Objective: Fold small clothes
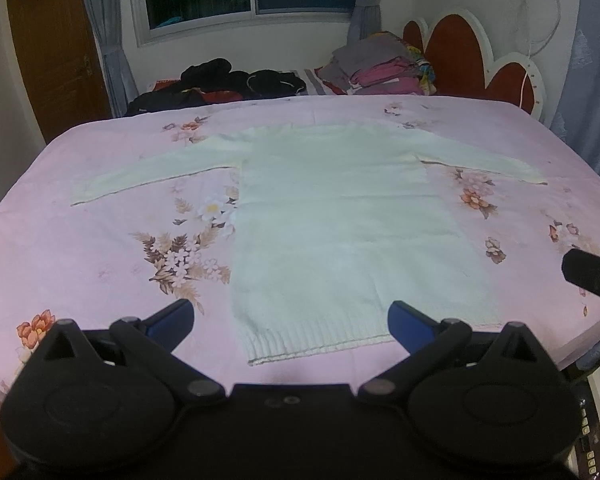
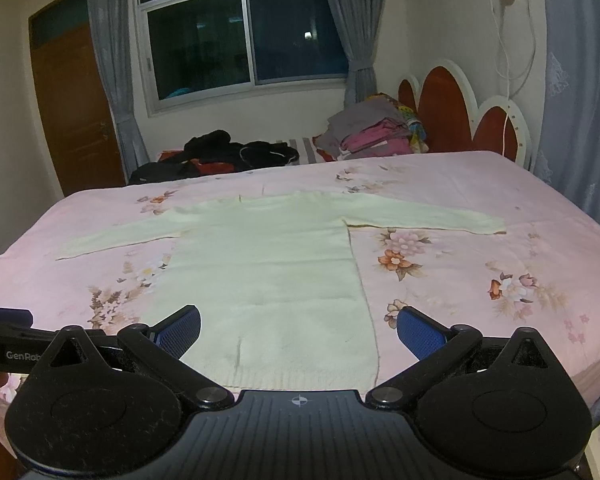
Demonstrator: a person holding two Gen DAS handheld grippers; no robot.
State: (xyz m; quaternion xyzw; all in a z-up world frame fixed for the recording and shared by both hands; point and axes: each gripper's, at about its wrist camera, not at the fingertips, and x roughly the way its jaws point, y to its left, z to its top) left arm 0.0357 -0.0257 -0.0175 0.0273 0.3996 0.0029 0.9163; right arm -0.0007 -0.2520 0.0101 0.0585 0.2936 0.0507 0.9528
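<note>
A white sweater (image 1: 332,216) is lying flat on the bed (image 1: 100,248), sleeves spread, hem at the near edge. The left tool (image 1: 290,320) and right tool (image 2: 298,330) are hovering wide over the hem, gripping nothing. Pink sheet is showing on both sides.

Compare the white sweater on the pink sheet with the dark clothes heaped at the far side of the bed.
The white sweater lies flat and spread out, both sleeves stretched sideways; the dark clothes sit in a crumpled heap. The sweater is pale, one single garment; the heap is black with some red and looks like several pieces. The sweater lies just ahead of both open hand-held grippers; the heap lies beyond it, below the window. Both are unfolded.
</note>
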